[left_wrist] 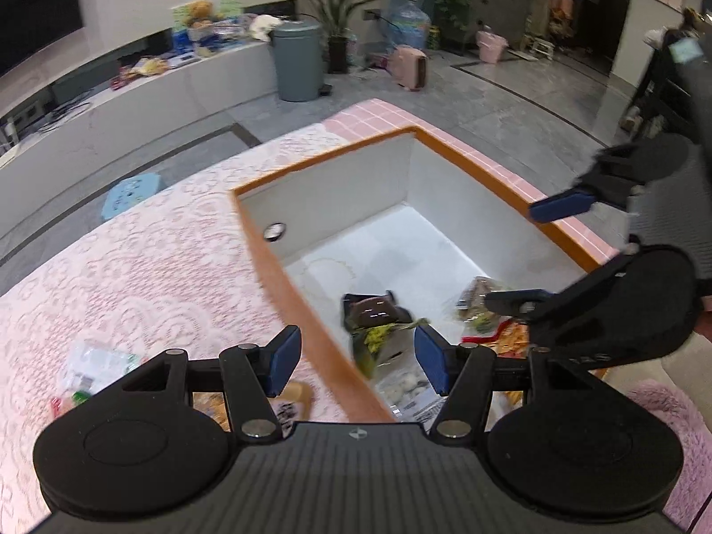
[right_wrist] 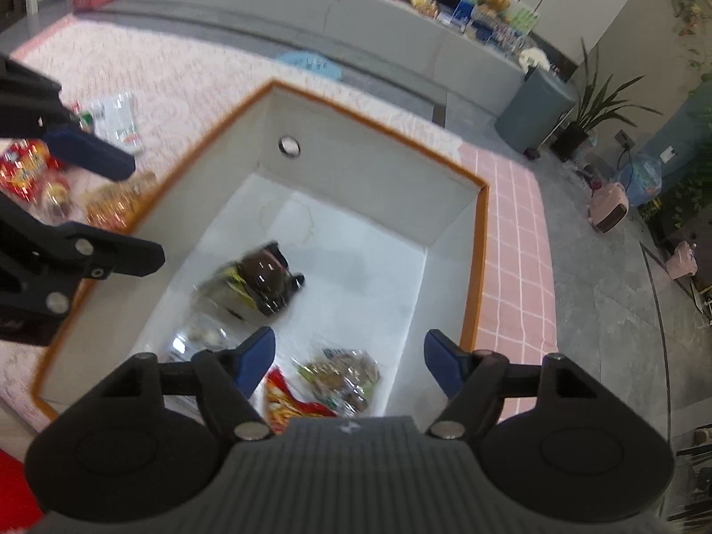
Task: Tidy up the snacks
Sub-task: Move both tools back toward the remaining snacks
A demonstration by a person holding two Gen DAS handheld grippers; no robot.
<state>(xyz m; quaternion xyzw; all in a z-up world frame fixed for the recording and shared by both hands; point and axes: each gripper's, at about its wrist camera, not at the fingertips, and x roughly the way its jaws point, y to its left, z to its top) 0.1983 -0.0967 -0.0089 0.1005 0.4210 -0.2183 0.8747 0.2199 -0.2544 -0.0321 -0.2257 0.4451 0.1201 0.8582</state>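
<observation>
A white box with an orange rim (left_wrist: 276,262) (right_wrist: 474,267) stands on the pink lace tablecloth. Inside lie a dark brown and yellow packet (left_wrist: 374,311) (right_wrist: 260,280), blurred in the right wrist view, a clear bag of white balls (left_wrist: 405,385), a brown snack packet (right_wrist: 342,374) and a red packet (right_wrist: 285,400). My left gripper (left_wrist: 356,358) (right_wrist: 115,204) is open and empty, straddling the box's left rim. Over the box's near right part, my right gripper (right_wrist: 349,358) (left_wrist: 534,253) is open with nothing between its fingers.
More snacks lie on the cloth left of the box: a red packet (right_wrist: 26,173), an orange one (right_wrist: 118,207) (left_wrist: 296,398) and a clear one (right_wrist: 115,118) (left_wrist: 98,365). On the floor beyond the table stand a blue stool (left_wrist: 131,193) and a grey bin (left_wrist: 296,60).
</observation>
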